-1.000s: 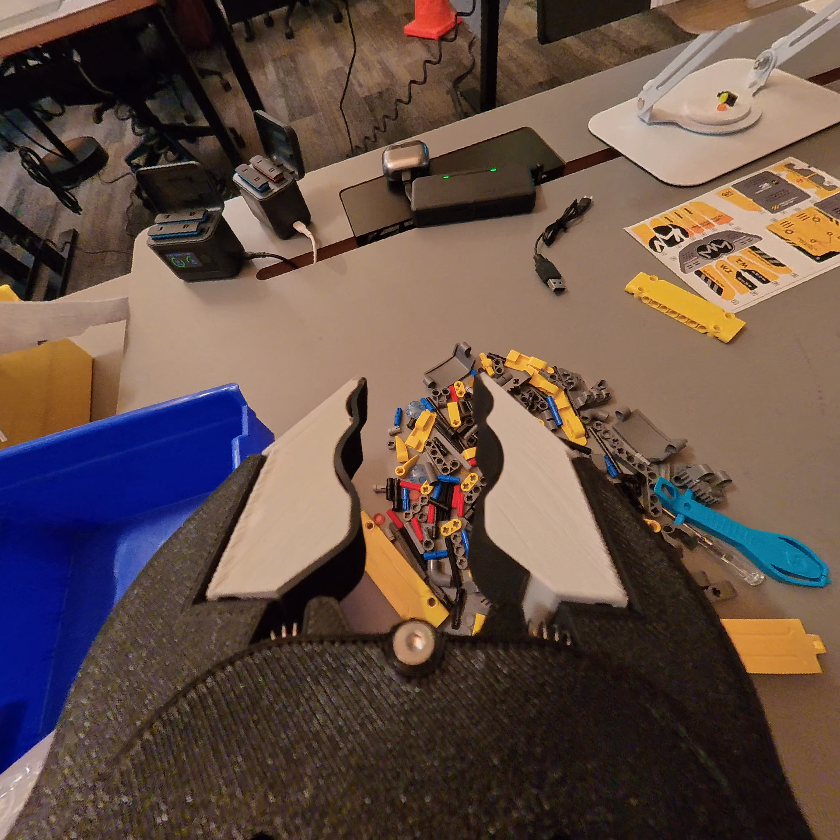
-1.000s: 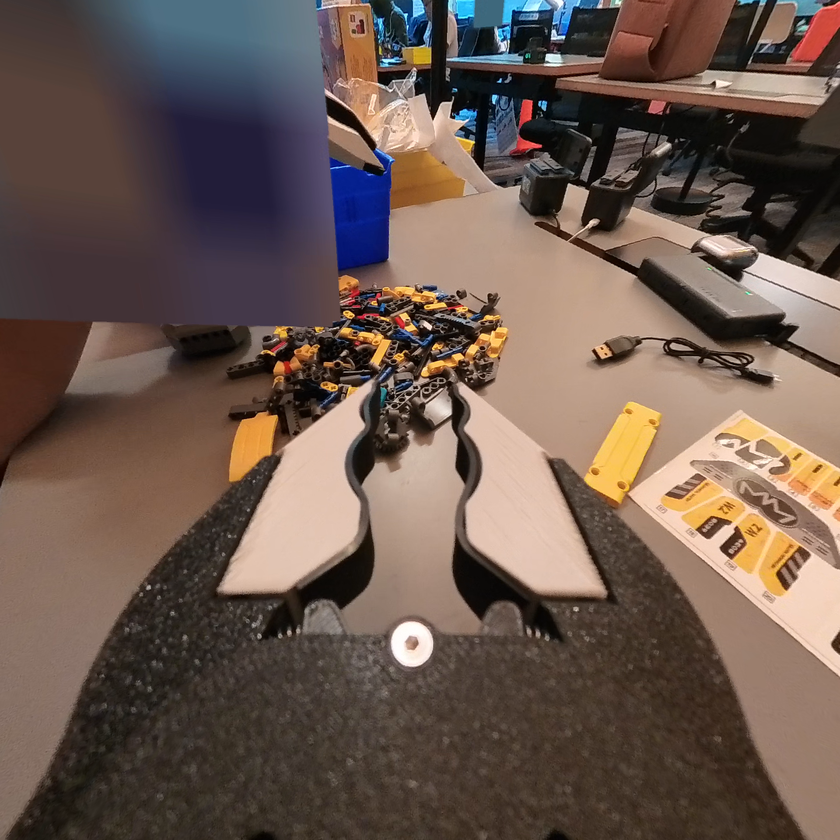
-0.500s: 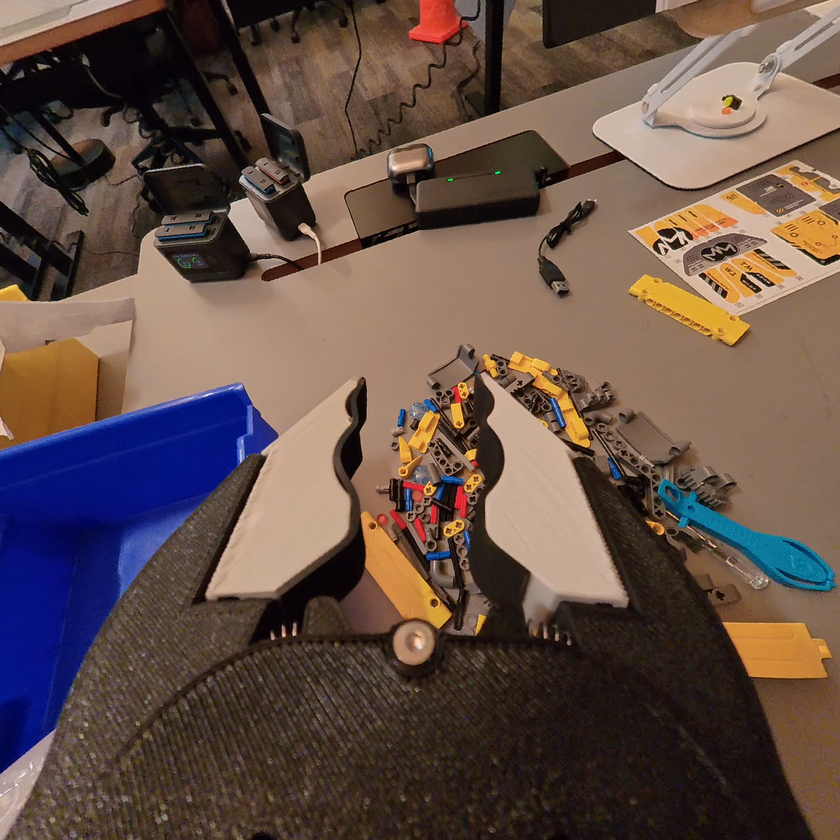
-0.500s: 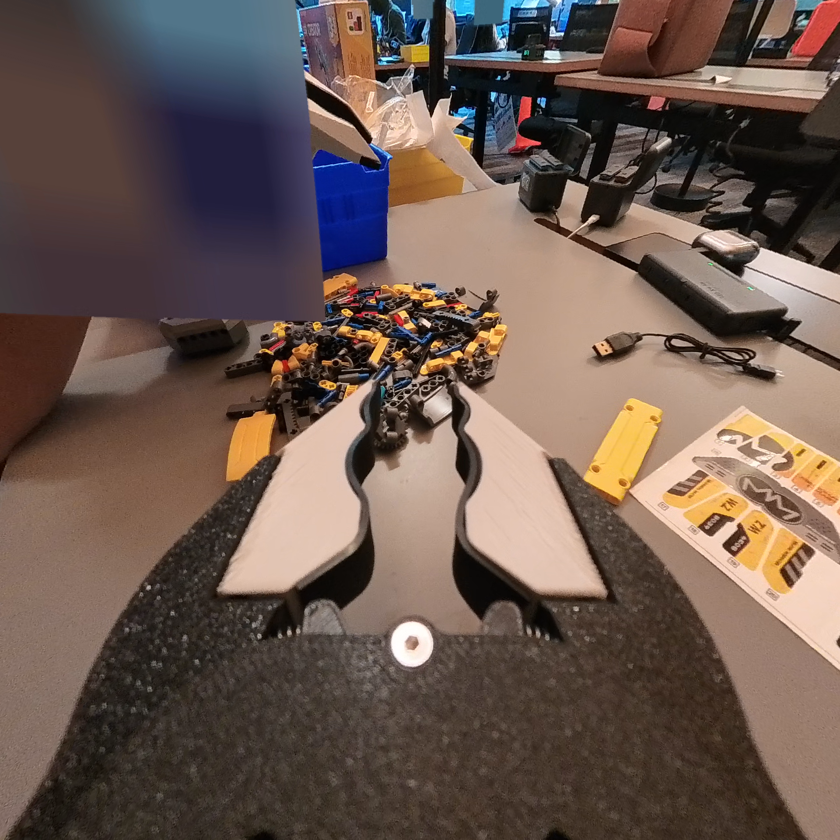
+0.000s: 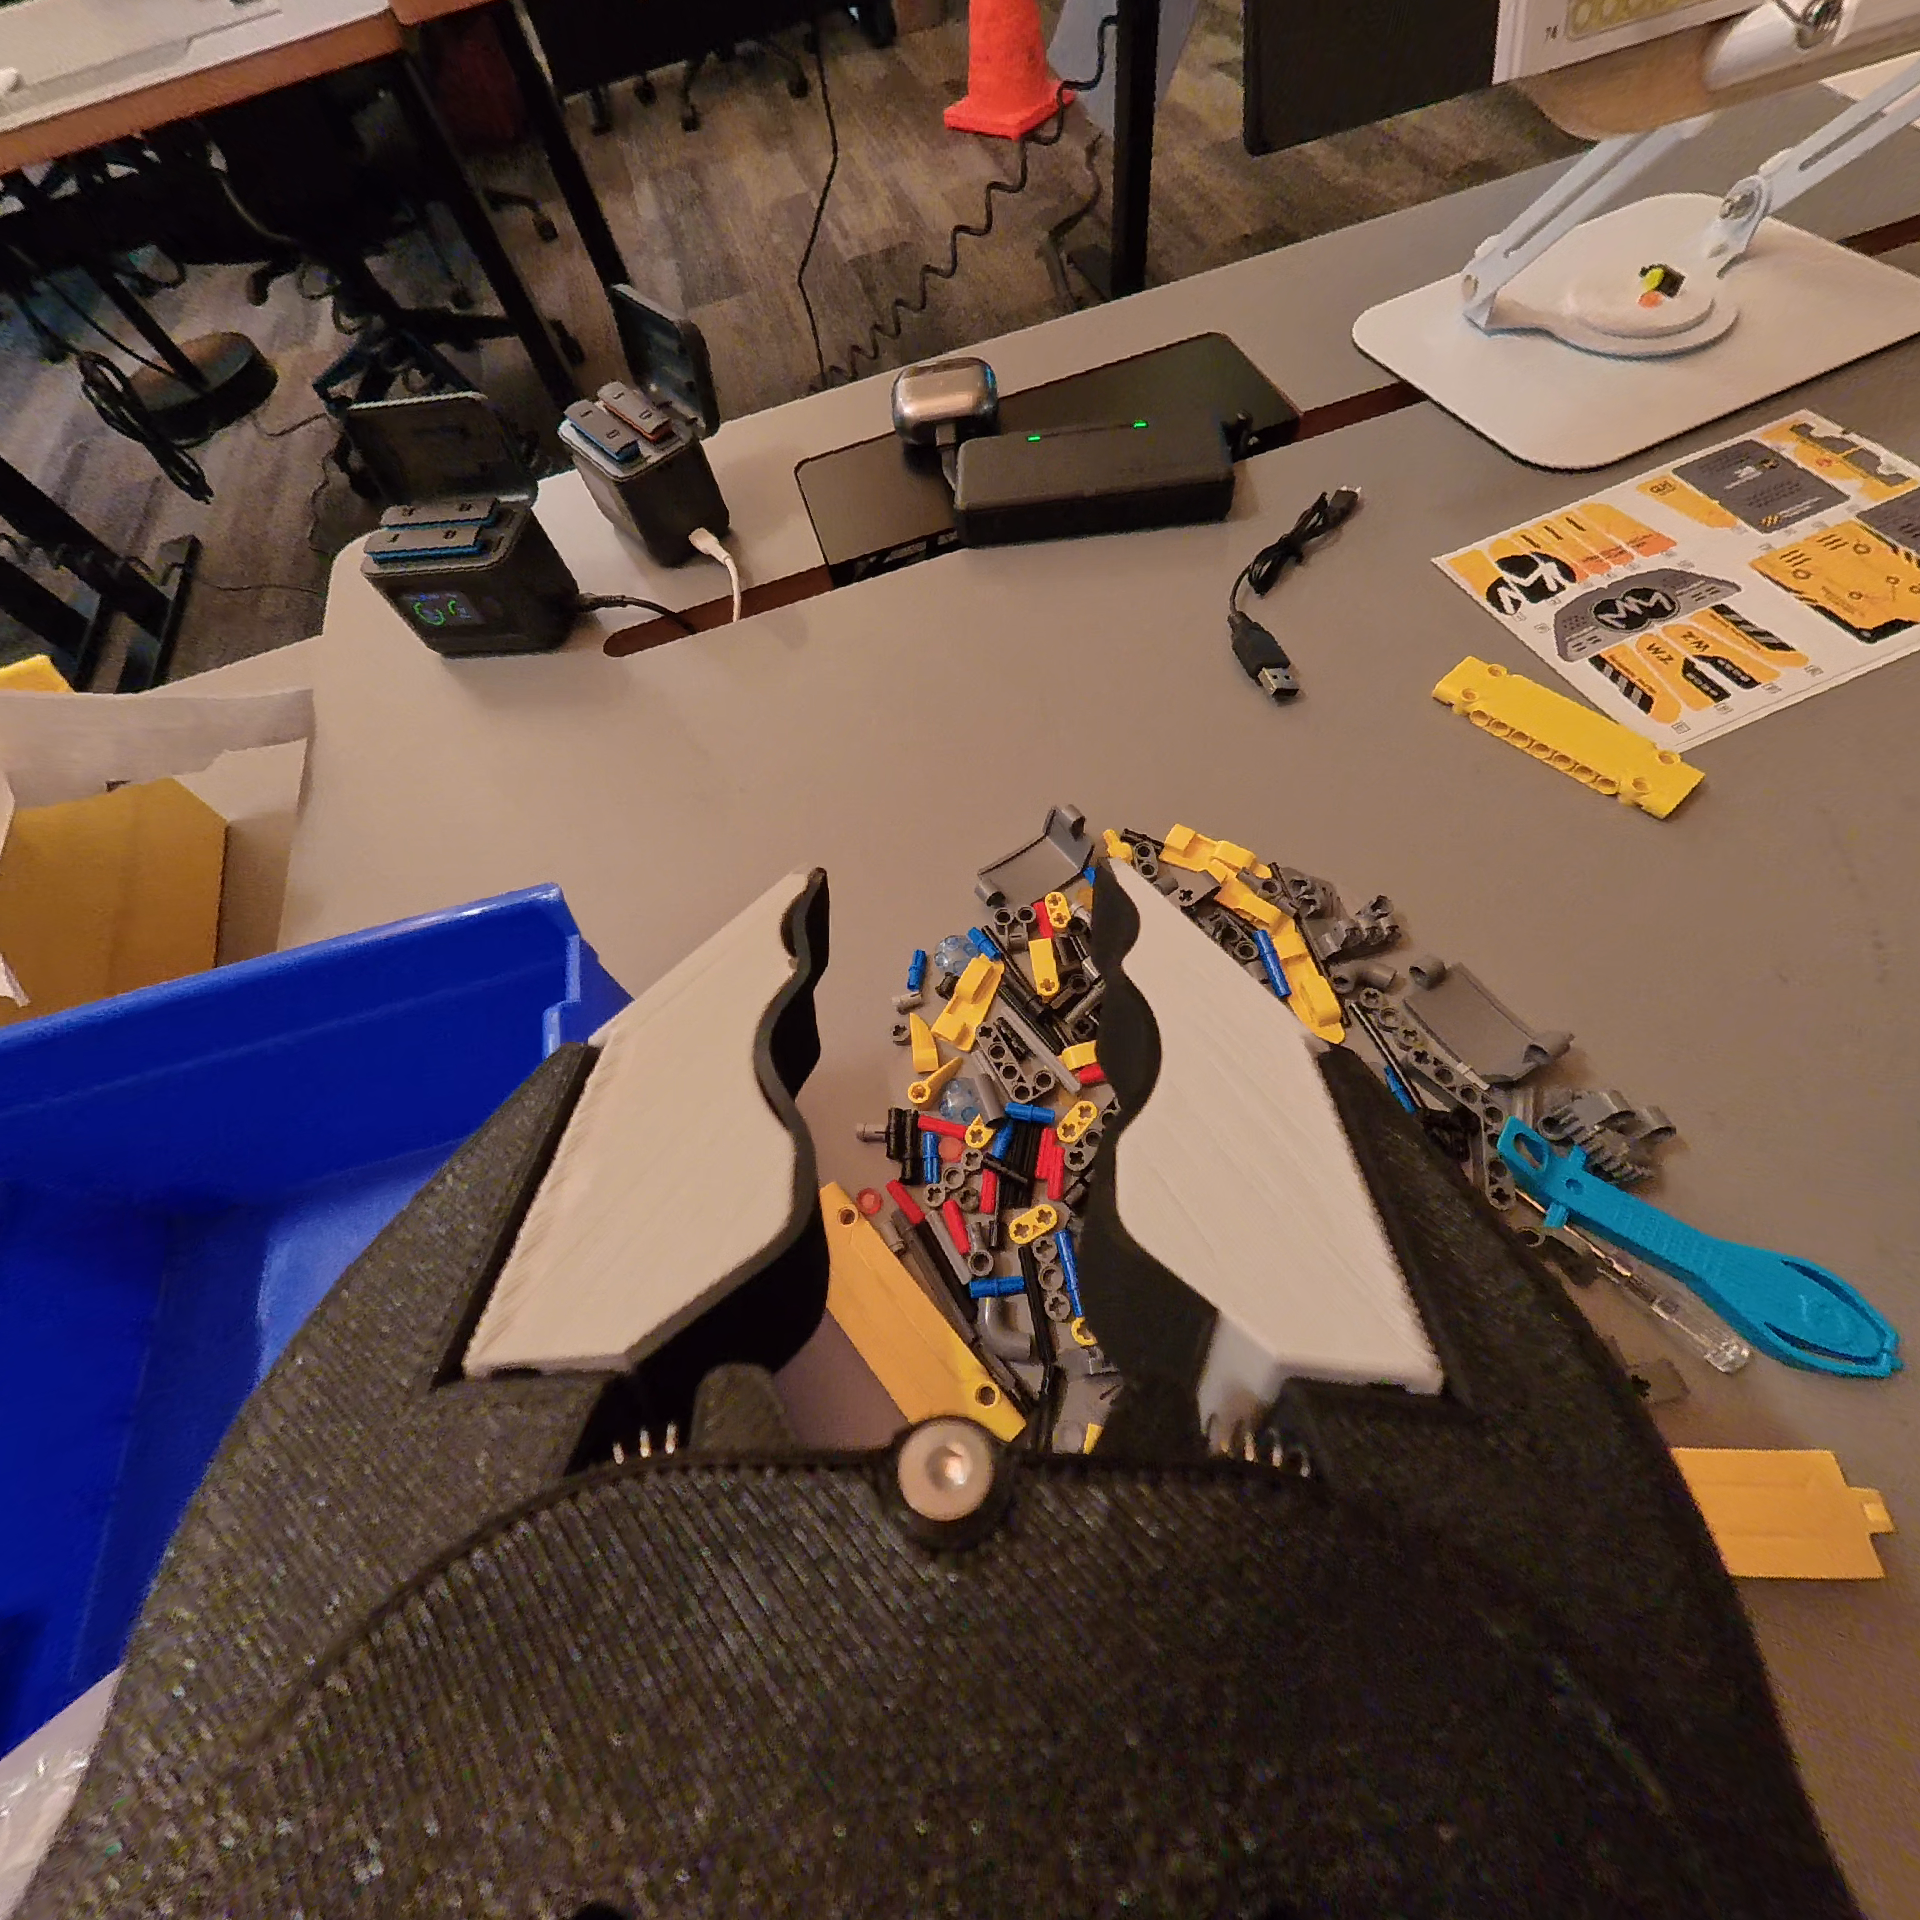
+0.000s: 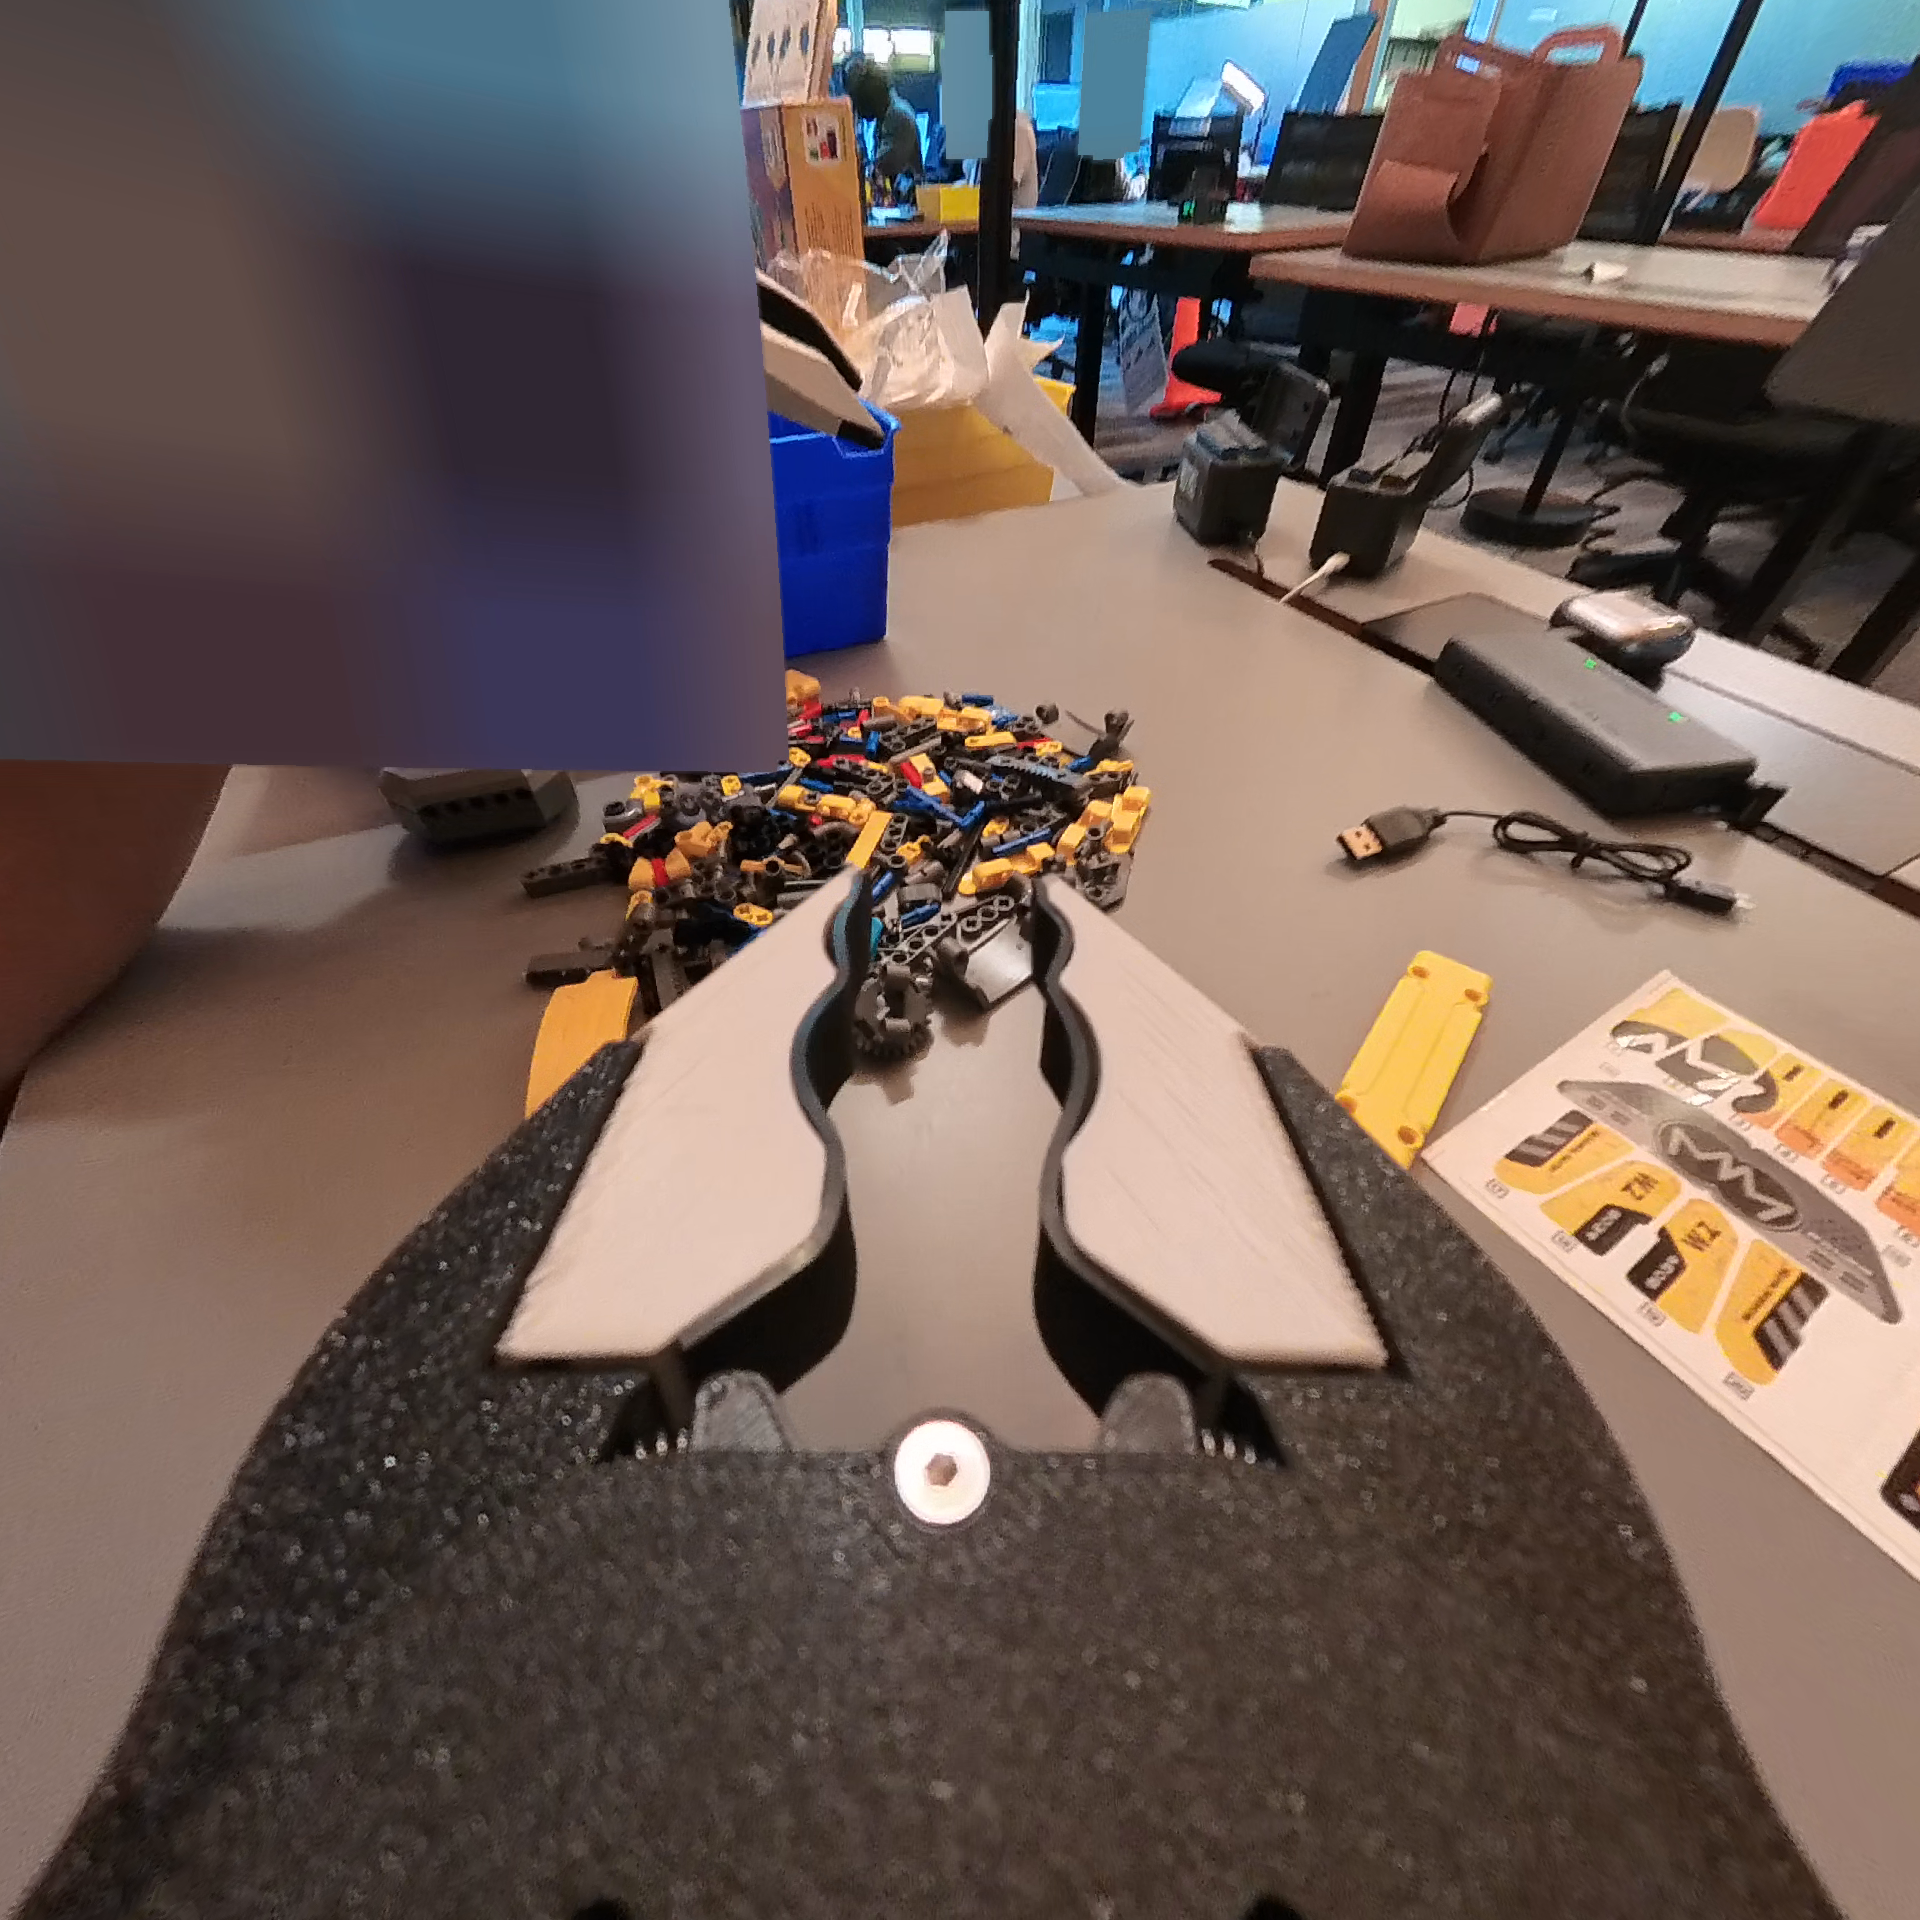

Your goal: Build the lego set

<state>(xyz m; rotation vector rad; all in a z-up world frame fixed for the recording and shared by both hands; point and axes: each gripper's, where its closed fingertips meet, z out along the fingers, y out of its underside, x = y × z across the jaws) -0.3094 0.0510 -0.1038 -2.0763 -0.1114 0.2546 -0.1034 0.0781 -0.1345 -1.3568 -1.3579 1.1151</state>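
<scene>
While held above the grey table (image 5: 727, 748), left claw (image 5: 961, 914) spread wide and empty over a pile of small building-toy parts (image 5: 1049, 1091), blue bin (image 5: 208, 1091) just beside. Right claw (image 6: 948, 904) parted, gripping nothing, tips at the pile's near edge by a dark gear (image 6: 888, 1023); yellow panel (image 6: 1418, 1049) and sticker sheet (image 6: 1704, 1174) nearby.

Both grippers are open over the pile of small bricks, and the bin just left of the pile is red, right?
Not quite: the bin is blue, as the left wrist view shows. Both the left gripper and the right gripper are open over the pile of small bricks.
</scene>
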